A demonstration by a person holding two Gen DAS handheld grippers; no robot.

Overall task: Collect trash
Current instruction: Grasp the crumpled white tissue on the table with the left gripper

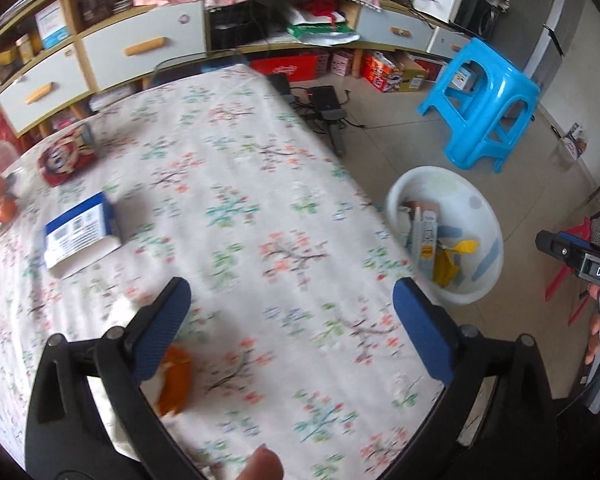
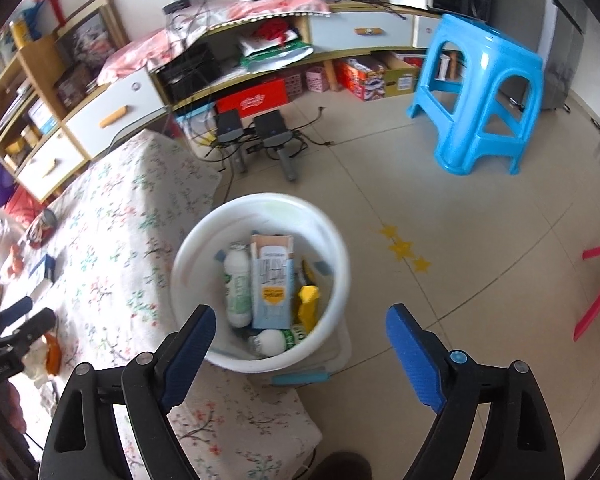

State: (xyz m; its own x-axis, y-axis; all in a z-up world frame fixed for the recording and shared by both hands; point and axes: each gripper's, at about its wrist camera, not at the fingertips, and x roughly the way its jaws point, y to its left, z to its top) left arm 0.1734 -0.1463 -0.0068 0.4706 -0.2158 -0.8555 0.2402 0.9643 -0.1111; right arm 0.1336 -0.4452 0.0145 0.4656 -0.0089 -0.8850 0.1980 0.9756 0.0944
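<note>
The left gripper (image 1: 292,312) hangs over the counter (image 1: 236,184) with its fingers (image 1: 162,330) spread wide and nothing between them. An orange wrapper (image 1: 176,380) lies on the counter just beside the left finger. A blue box (image 1: 80,236) lies further up the counter. A white bucket (image 1: 446,236) holding trash stands on the floor beside the counter's edge. The right gripper (image 1: 576,254) shows at the right margin.
</note>
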